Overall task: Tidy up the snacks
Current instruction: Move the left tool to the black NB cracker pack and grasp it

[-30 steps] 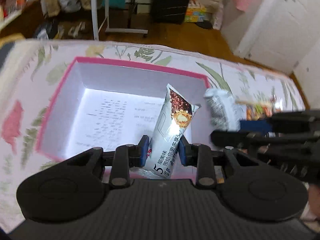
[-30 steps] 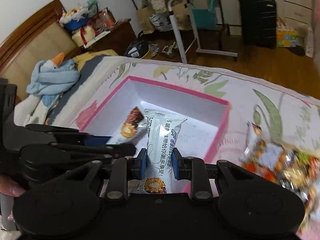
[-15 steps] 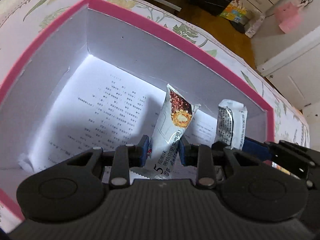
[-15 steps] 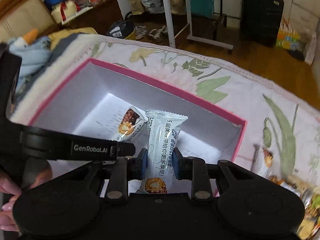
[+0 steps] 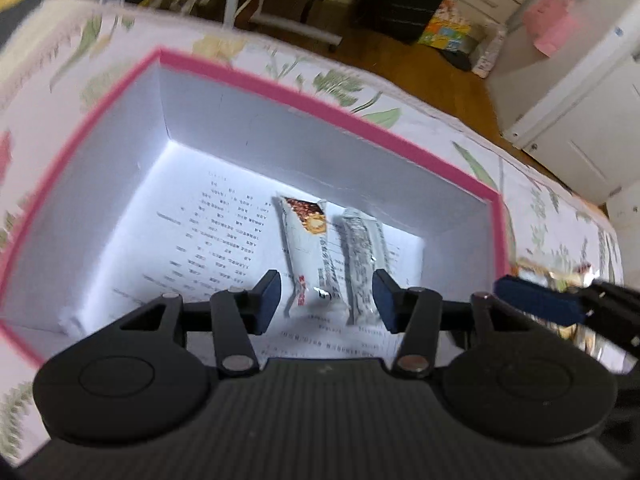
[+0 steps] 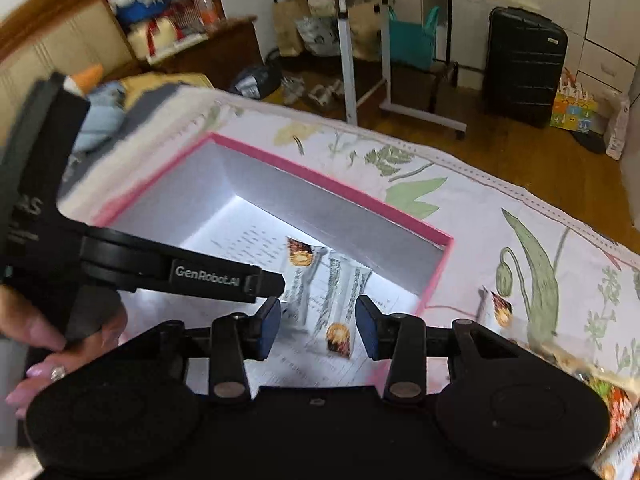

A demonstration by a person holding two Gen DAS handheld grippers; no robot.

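Observation:
A pink-rimmed white box (image 5: 328, 104) (image 6: 340, 186) sits on the floral bedspread. Two white snack bars lie side by side on its printed paper floor: one (image 5: 308, 248) (image 6: 300, 276) with a nut picture at its far end, the other (image 5: 362, 256) (image 6: 340, 308) to its right. My left gripper (image 5: 326, 300) is open and empty, just above the near ends of both bars. My right gripper (image 6: 316, 326) is open and empty above the bars. The left gripper's finger (image 6: 224, 276) crosses the right wrist view; the right gripper's finger (image 5: 540, 300) shows in the left wrist view.
A pile of wrapped snacks (image 6: 600, 384) (image 5: 552, 276) lies on the bedspread (image 6: 520, 216) right of the box. Beyond the bed are a wooden floor, a black suitcase (image 6: 524, 64), a rolling side table (image 6: 384, 40) and white cabinets (image 5: 580, 100).
Both grippers opened and let go of their snack bars, which now lie flat on the box floor. Both grippers have lifted and pulled back from inside the box.

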